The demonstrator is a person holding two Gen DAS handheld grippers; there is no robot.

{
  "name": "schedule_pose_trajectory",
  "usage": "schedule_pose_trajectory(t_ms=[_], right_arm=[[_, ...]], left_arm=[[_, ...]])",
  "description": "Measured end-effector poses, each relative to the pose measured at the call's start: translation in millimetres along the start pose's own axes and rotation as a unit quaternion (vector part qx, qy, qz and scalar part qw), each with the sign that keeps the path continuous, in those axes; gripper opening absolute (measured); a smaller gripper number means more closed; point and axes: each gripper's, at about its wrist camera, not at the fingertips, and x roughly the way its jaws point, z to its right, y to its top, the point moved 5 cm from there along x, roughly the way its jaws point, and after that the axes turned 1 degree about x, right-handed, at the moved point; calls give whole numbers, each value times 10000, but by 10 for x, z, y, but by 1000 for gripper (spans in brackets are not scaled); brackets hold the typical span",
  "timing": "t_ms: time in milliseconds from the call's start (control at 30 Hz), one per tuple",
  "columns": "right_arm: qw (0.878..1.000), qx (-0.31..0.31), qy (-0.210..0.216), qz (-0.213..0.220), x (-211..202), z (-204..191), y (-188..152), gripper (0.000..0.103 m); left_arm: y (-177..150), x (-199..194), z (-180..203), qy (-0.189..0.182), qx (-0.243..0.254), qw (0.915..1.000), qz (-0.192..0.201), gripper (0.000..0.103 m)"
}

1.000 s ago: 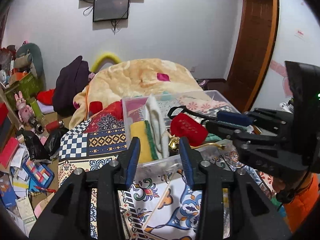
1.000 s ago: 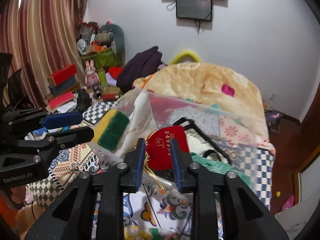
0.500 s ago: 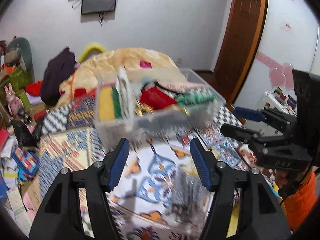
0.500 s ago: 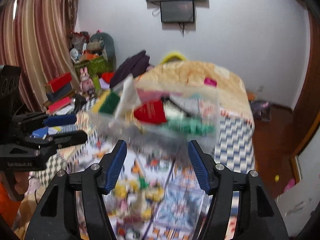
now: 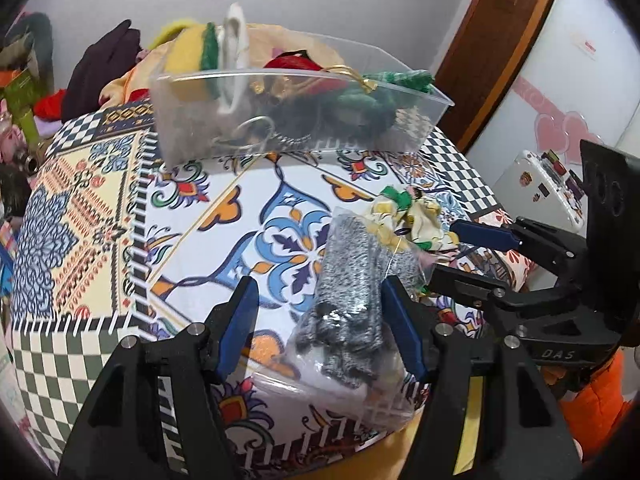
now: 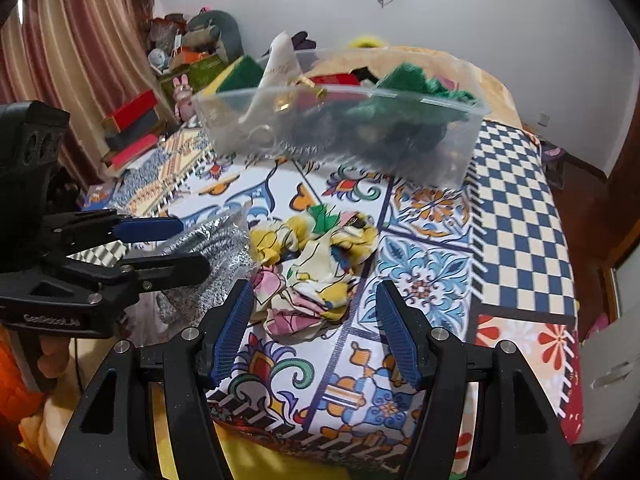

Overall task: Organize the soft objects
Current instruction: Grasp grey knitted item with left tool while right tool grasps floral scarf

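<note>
A clear plastic bin [image 5: 304, 120] [image 6: 344, 136] stands at the far side of the patterned bedspread, filled with soft items: a yellow-green sponge, white cloth, red pouch, green yarn. A grey knit item in a clear bag [image 5: 352, 304] [image 6: 208, 248] lies near the front edge, between my left fingers. A crumpled floral cloth [image 5: 412, 220] [image 6: 316, 272] lies beside it, just ahead of my right gripper. My left gripper [image 5: 320, 320] is open around the grey bag. My right gripper [image 6: 316, 328] is open and empty.
The patterned bedspread [image 6: 516, 208] covers the surface; its front edge drops off below the grippers. Boxes, toys and clothes [image 6: 132, 124] are piled to the left by a curtain. A wooden door [image 5: 492, 40] stands at the right.
Both grippers have pulled back from the bin and dropped low over the bedspread's front. Both opened wider. The grey bag and floral cloth have come into view.
</note>
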Motion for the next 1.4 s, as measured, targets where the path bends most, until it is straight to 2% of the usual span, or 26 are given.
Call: schedule_pose_trajectory(t_ms=[133, 200, 333, 400, 433, 667, 867, 1133, 1400], right_arm=[[9997, -139, -180, 75, 56, -39, -8, 60], [9991, -209, -333, 130, 64, -42, 1, 49], [9980, -214, -541, 235, 45, 33, 20, 31], [9982, -152, -530, 256, 22, 78, 21, 15], [9985, -106, -471, 256, 4, 97, 21, 13], [9971, -110, -503, 563, -197, 108, 100, 12], [9937, -101, -524, 985, -454, 87, 283, 12], [9860, -95, -541, 1575, -780, 92, 594, 12], [9760, -156, -546, 2100, -960, 73, 906, 12]], left_arm=[[3, -47, -102, 93, -93, 9999, 97, 44], [23, -60, -177, 125, -161, 9997, 127, 39], [28, -53, -214, -35, -291, 9994, 170, 29], [33, -48, -168, 29, -204, 9995, 226, 25], [31, -56, -132, 88, -116, 9996, 258, 24], [112, -117, -35, 189, 28, 9990, 399, 20], [302, -375, -48, 257, 62, 9965, 787, 19], [724, -745, -35, 394, 182, 9882, 1471, 19], [1122, -946, 9, 575, 292, 9771, 2028, 19]])
